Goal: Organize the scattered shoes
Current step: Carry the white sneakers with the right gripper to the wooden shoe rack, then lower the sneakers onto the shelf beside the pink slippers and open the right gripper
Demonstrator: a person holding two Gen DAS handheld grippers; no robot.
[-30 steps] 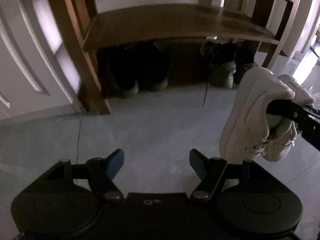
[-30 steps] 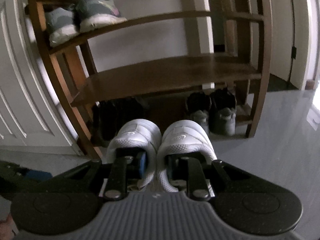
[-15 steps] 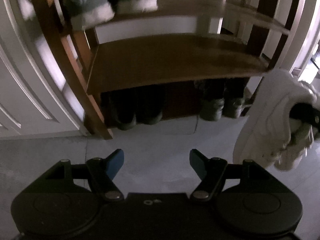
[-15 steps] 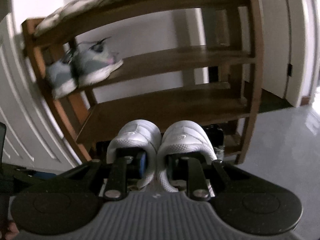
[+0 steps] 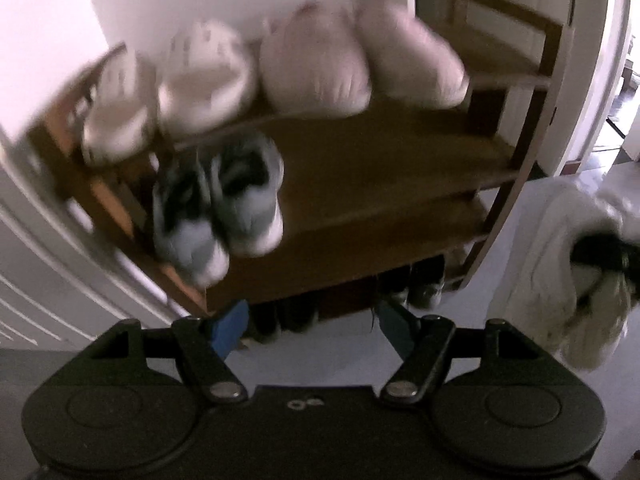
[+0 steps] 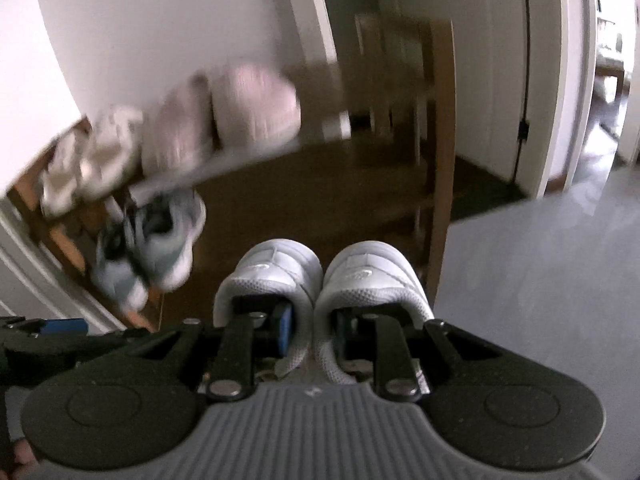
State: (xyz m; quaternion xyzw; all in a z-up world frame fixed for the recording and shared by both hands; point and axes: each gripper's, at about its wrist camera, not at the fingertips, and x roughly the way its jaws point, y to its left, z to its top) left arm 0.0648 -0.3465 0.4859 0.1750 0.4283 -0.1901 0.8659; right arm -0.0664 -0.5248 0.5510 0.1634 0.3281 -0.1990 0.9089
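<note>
right tool (image 6: 310,330) clamped on the inner collars of two white sneakers (image 6: 324,276), before the wooden shoe rack (image 6: 436,200). left tool (image 5: 308,326) spread wide, holding nothing.

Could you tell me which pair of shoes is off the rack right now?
The white pair, clamped in the right gripper; the others sit on the rack.

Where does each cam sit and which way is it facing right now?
Left wrist: on the left claw, open and empty, looking at the wooden shoe rack; its own fingers show, white sneakers hang at right.
Right wrist: on the right claw, facing the rack from the right; fingers sit inside the sneakers, pinching their inner collars together.
Shared: rack, grey sneakers, pink shoes, white pair.
</note>
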